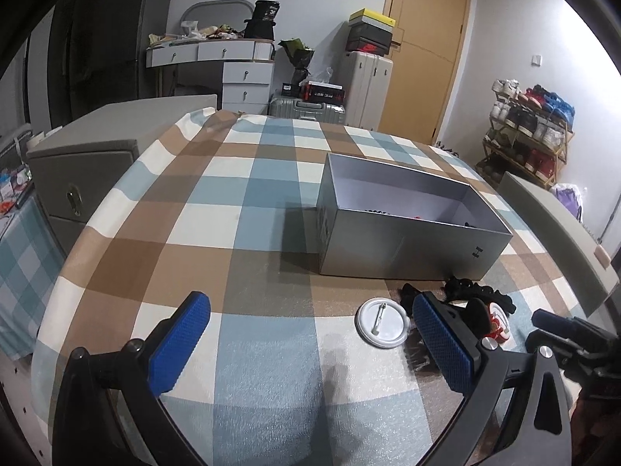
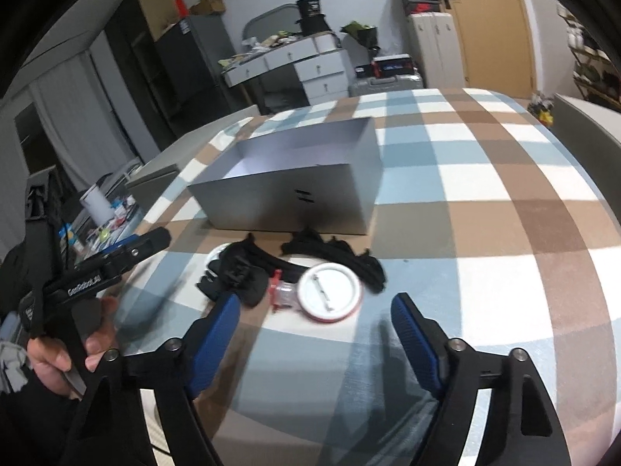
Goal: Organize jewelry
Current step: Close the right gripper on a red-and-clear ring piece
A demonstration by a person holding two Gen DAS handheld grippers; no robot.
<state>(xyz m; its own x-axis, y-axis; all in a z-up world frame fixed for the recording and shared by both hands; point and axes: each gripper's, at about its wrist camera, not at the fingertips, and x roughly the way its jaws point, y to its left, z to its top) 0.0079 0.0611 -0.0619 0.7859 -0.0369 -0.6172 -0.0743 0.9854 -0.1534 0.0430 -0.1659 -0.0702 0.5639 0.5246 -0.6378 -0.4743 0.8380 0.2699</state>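
A bench covered in a blue, brown and white checked cloth (image 1: 233, 233) carries an open grey rectangular cardboard box (image 1: 407, 240), with a few small dark and red pieces just visible on its pale floor; in front of the box, on the near side, lies a loose cluster of jewelry and hair things: a round white pin badge lying face down with its metal pin showing (image 2: 330, 287), a small red and clear plastic piece (image 2: 281, 291) touching the badge's left edge, a tangle of black fabric hair ties and clips (image 2: 248, 268) to the left of that, and a black ruffled band (image 2: 337, 252) stretching behind the badge toward the box; the left tool (image 1: 310, 334) hangs over bare cloth with its blue-padded fingers (image 1: 182, 341) spread wide and nothing between them, its right finger just beside the badge; the right tool (image 2: 314, 330) hovers low over the cluster, its jaws apart and gripping nothing, the badge lying just beyond the gap between the fingertips; a person's hand (image 2: 93, 345) grips the left tool's black handle at the left edge of the right wrist view.
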